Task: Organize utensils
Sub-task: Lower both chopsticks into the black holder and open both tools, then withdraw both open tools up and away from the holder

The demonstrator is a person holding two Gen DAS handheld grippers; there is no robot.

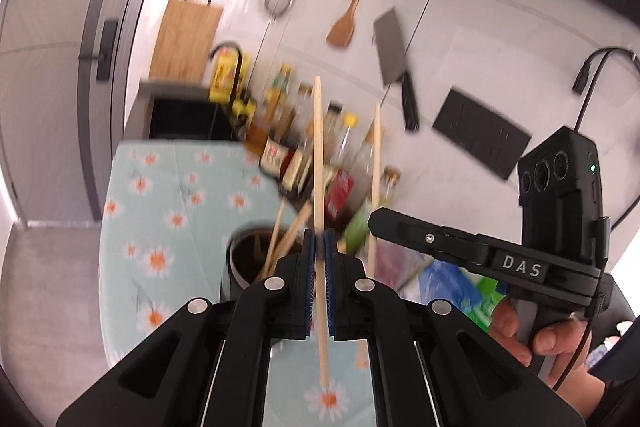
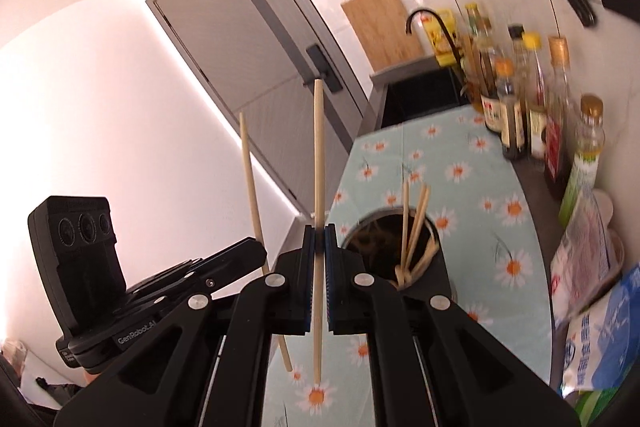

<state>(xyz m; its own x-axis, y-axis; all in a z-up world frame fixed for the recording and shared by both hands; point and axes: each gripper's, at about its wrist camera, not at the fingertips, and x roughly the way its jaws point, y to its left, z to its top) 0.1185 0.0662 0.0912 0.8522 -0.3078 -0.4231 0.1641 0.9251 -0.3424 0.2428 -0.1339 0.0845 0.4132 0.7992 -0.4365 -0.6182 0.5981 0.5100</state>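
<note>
My left gripper (image 1: 319, 239) is shut on a wooden chopstick (image 1: 319, 155) held upright between its blue pads. My right gripper (image 2: 319, 237) is shut on another wooden chopstick (image 2: 319, 155), also upright. Each gripper shows in the other's view: the right one (image 1: 404, 227) with its chopstick (image 1: 375, 163), the left one (image 2: 240, 259) with its chopstick (image 2: 250, 171). A dark round utensil holder (image 1: 244, 259) stands on the floral cloth just beyond both grippers, with several chopsticks (image 2: 416, 227) leaning in it; it also shows in the right wrist view (image 2: 436, 267).
A light blue daisy-print cloth (image 2: 460, 155) covers the counter. Sauce and oil bottles (image 2: 516, 99) line the wall side. Plastic food bags (image 2: 596, 331) lie at the near right. A black sink (image 1: 188, 119) and cutting board (image 1: 186, 39) sit at the far end. A cleaver (image 1: 394, 55) and spatula (image 1: 346, 23) hang on the wall.
</note>
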